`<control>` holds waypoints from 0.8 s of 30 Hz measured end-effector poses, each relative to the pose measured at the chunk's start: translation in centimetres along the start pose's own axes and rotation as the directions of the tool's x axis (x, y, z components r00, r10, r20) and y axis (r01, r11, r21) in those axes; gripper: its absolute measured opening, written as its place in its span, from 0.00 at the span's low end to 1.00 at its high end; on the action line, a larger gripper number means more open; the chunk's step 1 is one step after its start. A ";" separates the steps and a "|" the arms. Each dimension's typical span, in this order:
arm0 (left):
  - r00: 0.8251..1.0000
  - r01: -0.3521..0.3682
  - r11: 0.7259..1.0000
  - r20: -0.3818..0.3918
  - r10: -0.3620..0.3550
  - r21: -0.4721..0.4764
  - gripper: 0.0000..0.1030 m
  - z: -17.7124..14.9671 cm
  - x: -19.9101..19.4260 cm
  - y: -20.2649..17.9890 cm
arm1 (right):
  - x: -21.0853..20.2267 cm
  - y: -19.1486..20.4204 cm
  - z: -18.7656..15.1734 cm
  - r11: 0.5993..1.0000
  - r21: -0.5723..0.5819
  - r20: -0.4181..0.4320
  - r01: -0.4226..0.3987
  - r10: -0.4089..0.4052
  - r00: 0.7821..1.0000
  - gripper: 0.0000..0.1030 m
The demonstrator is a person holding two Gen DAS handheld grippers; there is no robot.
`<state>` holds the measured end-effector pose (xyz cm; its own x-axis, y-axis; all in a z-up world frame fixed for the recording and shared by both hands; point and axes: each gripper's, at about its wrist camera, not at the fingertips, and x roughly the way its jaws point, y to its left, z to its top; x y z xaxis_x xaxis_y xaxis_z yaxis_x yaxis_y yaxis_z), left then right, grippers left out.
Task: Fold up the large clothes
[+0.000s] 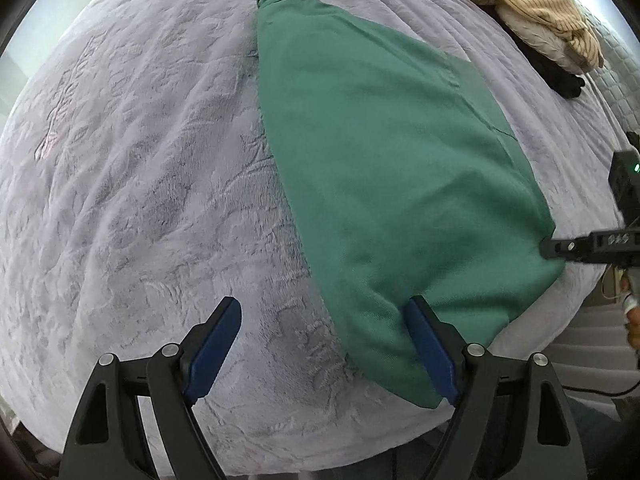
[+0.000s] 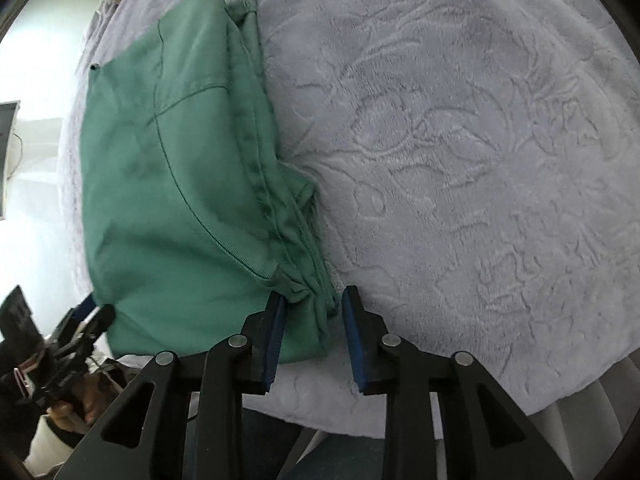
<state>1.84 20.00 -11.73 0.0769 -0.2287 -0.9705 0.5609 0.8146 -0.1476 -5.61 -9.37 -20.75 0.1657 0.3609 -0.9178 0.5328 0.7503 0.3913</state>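
Ahead of the left hand-held gripper [image 1: 324, 312], a folded green garment [image 1: 384, 168] lies flat on a bed covered with a pale lilac embossed blanket [image 1: 140, 160]. That gripper's blue-padded fingers [image 1: 218, 344] stand wide apart, holding nothing: one finger rests over bare blanket, the other lies against the garment's near corner. Beyond the garment and to its right, a small pile of clothes [image 1: 540, 28] sits near the bed's far edge, a tan striped piece on top of a pale one and a black one.

At the far right of the left wrist view, the right hand-held gripper [image 1: 548, 249] reaches in sideways, its tip touching the garment's edge.

From the right wrist view, the right hand-held gripper [image 2: 312, 300] has its fingers [image 2: 354, 336] parted, with the bunched, seamed edge of the green garment [image 2: 172, 184] lying between them; the pads are not pressed onto the cloth. Left of it, low in the view, the left hand-held gripper [image 2: 94, 308] meets the garment's other near corner. To the right, the blanket [image 2: 480, 140] spreads bare.
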 end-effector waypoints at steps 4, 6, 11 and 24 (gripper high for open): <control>1.000 -0.018 1.000 0.006 0.018 -0.004 0.83 -0.4 0.1 -0.1 | 0.6 1.1 0.0 0.998 -0.035 -0.002 0.043 -0.044 0.999 0.29; 1.000 -0.023 1.000 0.011 0.023 -0.005 0.83 -0.6 0.1 -0.2 | 0.8 1.9 0.1 0.996 -0.062 -0.006 0.064 -0.064 0.998 0.30; 0.997 -0.066 0.998 0.027 0.066 -0.002 0.92 -1.6 0.7 -0.2 | 1.9 4.0 0.6 0.990 -0.083 -0.013 0.111 -0.112 0.994 0.30; 0.998 -0.059 0.995 -0.008 0.058 -0.075 0.92 -1.5 0.6 0.7 | -0.1 12.3 0.7 0.948 -0.296 0.059 0.117 -0.104 0.993 0.12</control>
<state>1.05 21.24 -12.75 0.1027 -0.1764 -0.9789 0.4917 0.8645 -0.1041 1.46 -0.56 -15.88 0.1582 0.2477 -0.9558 0.2785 0.9175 0.2838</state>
